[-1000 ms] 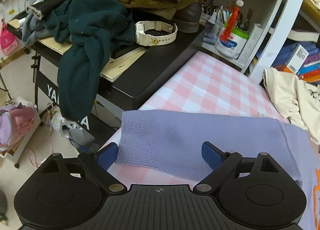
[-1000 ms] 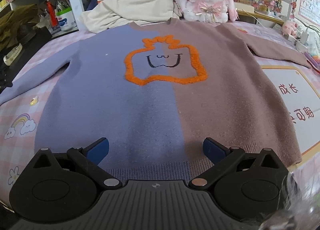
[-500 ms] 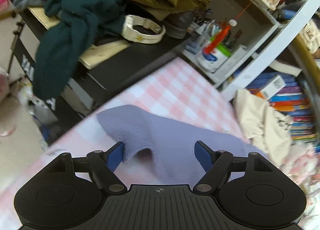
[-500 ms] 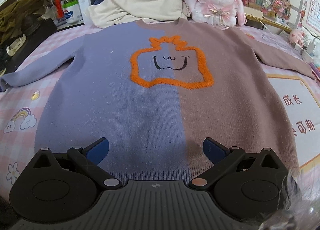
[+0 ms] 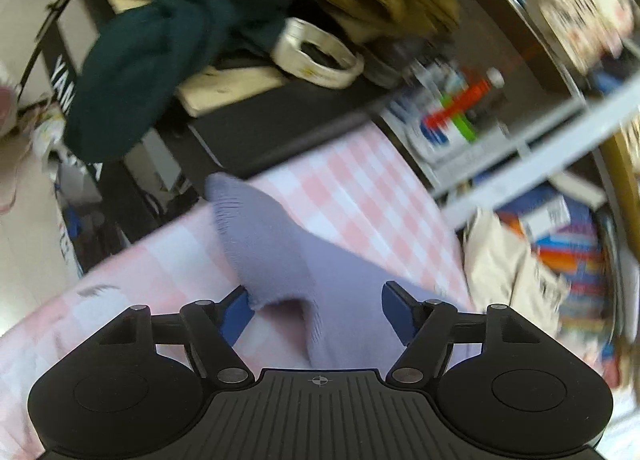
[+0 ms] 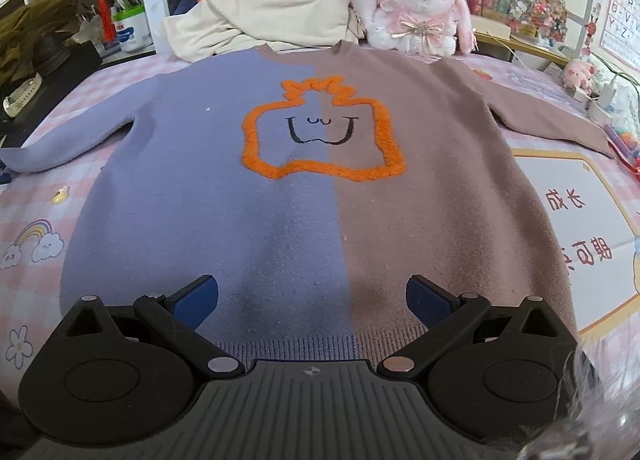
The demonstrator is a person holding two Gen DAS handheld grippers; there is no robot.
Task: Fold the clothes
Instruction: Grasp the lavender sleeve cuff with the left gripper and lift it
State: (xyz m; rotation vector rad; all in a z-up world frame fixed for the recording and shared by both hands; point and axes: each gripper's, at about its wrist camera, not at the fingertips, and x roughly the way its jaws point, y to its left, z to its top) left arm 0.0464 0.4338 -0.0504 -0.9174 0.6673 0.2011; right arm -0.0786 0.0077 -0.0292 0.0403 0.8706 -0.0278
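Note:
A half-lilac, half-mauve sweater [image 6: 304, 196] with an orange outlined figure lies flat, front up, on the pink checked bed cover [image 6: 28, 228]. My right gripper [image 6: 312, 300] is open above the sweater's hem, touching nothing. In the left wrist view the lilac sleeve [image 5: 276, 248] is lifted and bunched between my left gripper's [image 5: 316, 308] fingers, its cuff hanging toward the bed edge. The jaws stand wide apart, the left pad [image 5: 236, 310] touching the sleeve edge. The view is blurred.
A black keyboard stand [image 5: 256, 128] piled with dark green and olive clothes and a white watch [image 5: 316, 56] flanks the bed's left. A cream garment [image 6: 256, 16], a plush rabbit [image 6: 416, 8] and bookshelves stand behind the sweater. A printed poster [image 6: 580, 212] lies at right.
My left gripper has lifted and tilted, raising the lilac sleeve off the bed and bunching it. My right gripper has shifted slightly, with the sweater body unmoved.

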